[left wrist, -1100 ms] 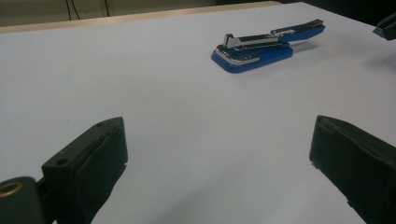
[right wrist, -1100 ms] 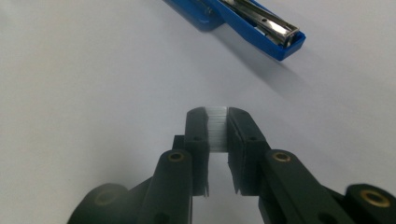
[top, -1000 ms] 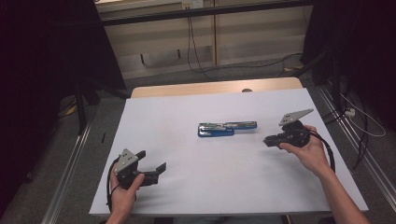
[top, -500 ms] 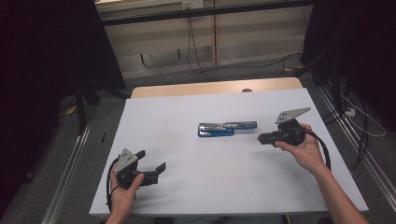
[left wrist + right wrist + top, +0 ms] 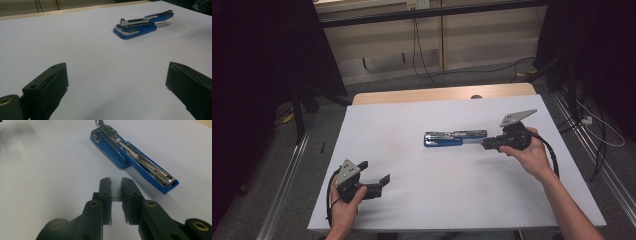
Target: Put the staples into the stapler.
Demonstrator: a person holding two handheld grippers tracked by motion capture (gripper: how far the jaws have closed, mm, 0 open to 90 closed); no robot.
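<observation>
A white-topped table (image 5: 412, 210) with a bare wooden far edge carries 1 blue stapler (image 5: 454, 138) near its middle.

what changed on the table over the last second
The right gripper moved leftward in the high view, closing in on the open end of the blue stapler, with its fingers pinched on a small clear strip, apparently staples. It does not touch the stapler yet. The left gripper stayed open at the near left, and the stapler stayed put.
</observation>
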